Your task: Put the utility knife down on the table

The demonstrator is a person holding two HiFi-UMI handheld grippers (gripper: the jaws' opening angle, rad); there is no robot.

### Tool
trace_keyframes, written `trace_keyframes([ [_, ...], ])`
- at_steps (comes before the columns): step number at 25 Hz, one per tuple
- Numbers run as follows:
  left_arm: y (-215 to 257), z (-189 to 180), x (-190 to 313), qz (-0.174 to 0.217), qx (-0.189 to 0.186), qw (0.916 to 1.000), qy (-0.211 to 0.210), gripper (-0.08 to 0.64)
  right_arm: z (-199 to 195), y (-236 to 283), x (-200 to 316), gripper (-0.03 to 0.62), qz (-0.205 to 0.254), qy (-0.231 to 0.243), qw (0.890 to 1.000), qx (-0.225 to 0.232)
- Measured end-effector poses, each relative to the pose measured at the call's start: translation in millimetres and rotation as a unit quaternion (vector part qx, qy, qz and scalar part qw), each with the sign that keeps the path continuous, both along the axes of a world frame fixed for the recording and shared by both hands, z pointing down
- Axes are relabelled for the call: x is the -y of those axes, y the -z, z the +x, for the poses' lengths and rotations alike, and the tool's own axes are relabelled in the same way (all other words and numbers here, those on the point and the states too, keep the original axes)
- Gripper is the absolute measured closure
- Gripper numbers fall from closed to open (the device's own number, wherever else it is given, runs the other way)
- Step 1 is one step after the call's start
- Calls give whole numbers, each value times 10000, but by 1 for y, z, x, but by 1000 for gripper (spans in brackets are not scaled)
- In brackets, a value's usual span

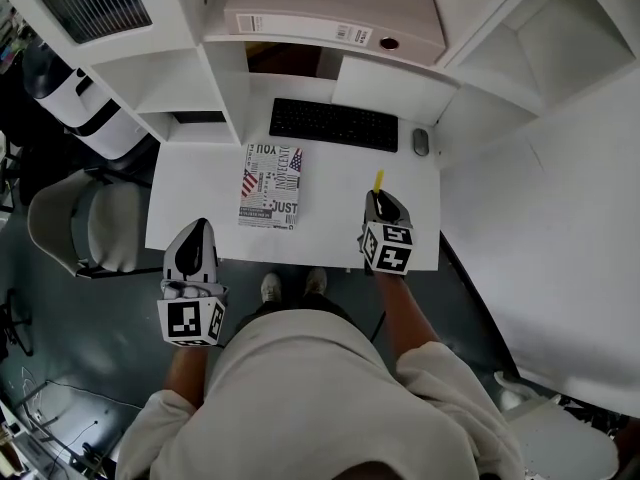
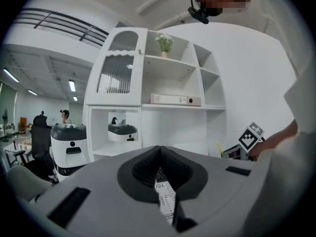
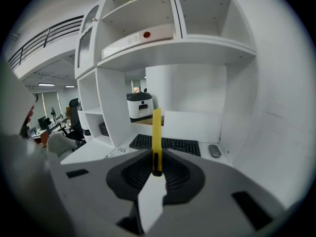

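Over the right front of the white tabletop [image 1: 200,183], I am holding the yellow utility knife [image 1: 378,181] clamped between the jaws of my right gripper [image 1: 378,200]. Its free end is sticking out ahead toward the mouse [image 1: 420,142] and the keyboard [image 1: 333,124], and it does not look to be resting on the surface yet.

To do this step well, I judge the knife should come low enough to lie flat along the bare patch between the printed booklet [image 1: 271,185] and the tabletop's right edge, well short of the mouse. Only then should the jaws ease apart, so that nothing drops or skids.

My right forearm [image 1: 400,303] is reaching straight forward, with the marker cube [image 1: 388,248] facing up and the gripper's nose tipping somewhat downward.

My left gripper [image 1: 198,230] is waiting at the front left edge, jaws together on nothing, pointing roughly level at the shelves (a sliver of the booklet is showing beneath its pads).
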State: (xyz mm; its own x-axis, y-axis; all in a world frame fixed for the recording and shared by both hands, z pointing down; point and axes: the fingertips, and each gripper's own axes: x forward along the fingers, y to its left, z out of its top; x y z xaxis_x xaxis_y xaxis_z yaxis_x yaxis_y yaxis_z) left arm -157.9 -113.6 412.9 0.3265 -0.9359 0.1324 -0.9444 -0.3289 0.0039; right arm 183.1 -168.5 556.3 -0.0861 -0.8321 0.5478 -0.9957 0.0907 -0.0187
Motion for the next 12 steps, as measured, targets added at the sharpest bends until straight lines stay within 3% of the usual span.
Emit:
trace_keyframes([
  [12,-17,-14,9,-175,18,9997,145,560,-1,-74,18,529,-859,-107,9962,70],
])
